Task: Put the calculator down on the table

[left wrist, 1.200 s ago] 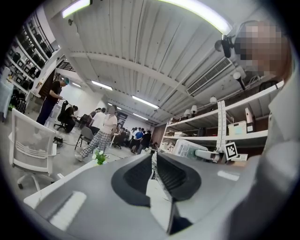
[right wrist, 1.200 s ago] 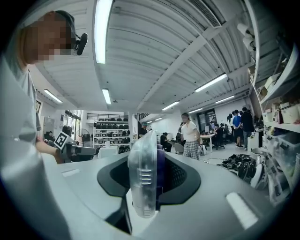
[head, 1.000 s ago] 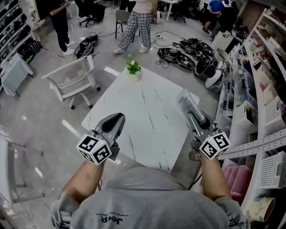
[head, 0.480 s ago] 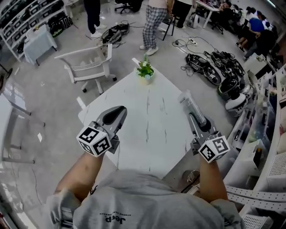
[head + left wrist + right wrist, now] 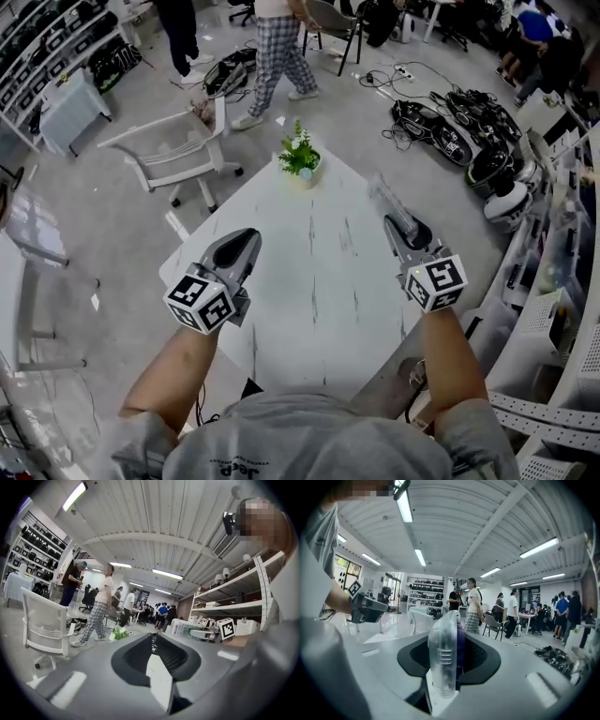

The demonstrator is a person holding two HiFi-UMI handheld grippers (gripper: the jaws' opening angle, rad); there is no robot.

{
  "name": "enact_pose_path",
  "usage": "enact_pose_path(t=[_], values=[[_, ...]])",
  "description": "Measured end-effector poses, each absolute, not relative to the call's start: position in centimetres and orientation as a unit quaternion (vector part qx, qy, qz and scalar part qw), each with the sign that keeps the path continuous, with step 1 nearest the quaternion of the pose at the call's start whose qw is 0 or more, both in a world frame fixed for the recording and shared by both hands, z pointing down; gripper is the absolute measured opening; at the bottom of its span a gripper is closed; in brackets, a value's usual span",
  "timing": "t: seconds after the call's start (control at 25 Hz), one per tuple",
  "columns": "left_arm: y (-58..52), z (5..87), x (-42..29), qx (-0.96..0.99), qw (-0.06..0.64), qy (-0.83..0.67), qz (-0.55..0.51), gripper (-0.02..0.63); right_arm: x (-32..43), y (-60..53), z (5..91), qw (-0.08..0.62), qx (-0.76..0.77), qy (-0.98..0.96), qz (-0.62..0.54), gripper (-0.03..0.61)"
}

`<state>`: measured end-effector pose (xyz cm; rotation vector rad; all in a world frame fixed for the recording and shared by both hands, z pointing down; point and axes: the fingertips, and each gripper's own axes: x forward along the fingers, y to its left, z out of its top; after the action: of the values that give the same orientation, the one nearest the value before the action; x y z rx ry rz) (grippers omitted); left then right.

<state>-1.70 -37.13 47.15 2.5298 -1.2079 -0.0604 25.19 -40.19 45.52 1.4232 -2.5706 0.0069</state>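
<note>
Head view: my left gripper [image 5: 242, 246] and my right gripper [image 5: 401, 225] were held out over the white table [image 5: 319, 291], well apart, the left near its left edge and the right near its right edge. The calculator [image 5: 386, 202] stuck out forward from my right gripper, clear of the tabletop. A potted plant [image 5: 300, 155] stood at the table's far corner, with a white chair [image 5: 173, 150] on the floor beyond it. Left gripper view: my left gripper [image 5: 153, 641] had its fingers closed together with nothing between them; the plant [image 5: 119, 633] showed ahead and a person in checked trousers [image 5: 99, 604] was on the floor behind it. Right gripper view: my right gripper [image 5: 452, 644] was clamped on the calculator [image 5: 442, 658], a clear case over a purple body, which stood on edge between the fingers.
</note>
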Motion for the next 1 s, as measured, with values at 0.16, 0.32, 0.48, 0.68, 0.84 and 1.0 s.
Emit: enact_pose_path(t=[0.16, 0.32, 0.48, 0.68, 0.84, 1.0], values=[[-40.8, 49.8, -1.2, 0.895, 0.163, -0.415, -0.014, 0.094, 23.6, -44.1, 49.9, 0.175, 0.487, -0.856, -0.016, 0.123], [-42.9, 52.5, -0.6, 0.895, 0.17, -0.412, -0.015, 0.092, 21.8, -47.4, 54.7, 0.247, 0.478, -0.842, -0.038, 0.123], [-44.5, 55.9, 0.1, 0.894, 0.181, -0.41, -0.005, 0.091, 20.5, -50.4, 59.0, 0.3, 0.462, -0.832, -0.06, 0.123], [-46.5, 58.8, 0.2, 0.892, 0.19, -0.41, 0.002, 0.091, 19.6, -53.1, 64.1, 0.357, 0.448, -0.816, -0.076, 0.123], [-47.6, 60.5, 0.4, 0.894, 0.195, -0.404, 0.007, 0.091, 19.2, -54.2, 66.8, 0.392, 0.434, -0.804, -0.105, 0.123], [-48.4, 61.8, 0.6, 0.893, 0.203, -0.402, 0.004, 0.091, 19.0, -55.0, 68.6, 0.433, 0.416, -0.785, -0.151, 0.123]])
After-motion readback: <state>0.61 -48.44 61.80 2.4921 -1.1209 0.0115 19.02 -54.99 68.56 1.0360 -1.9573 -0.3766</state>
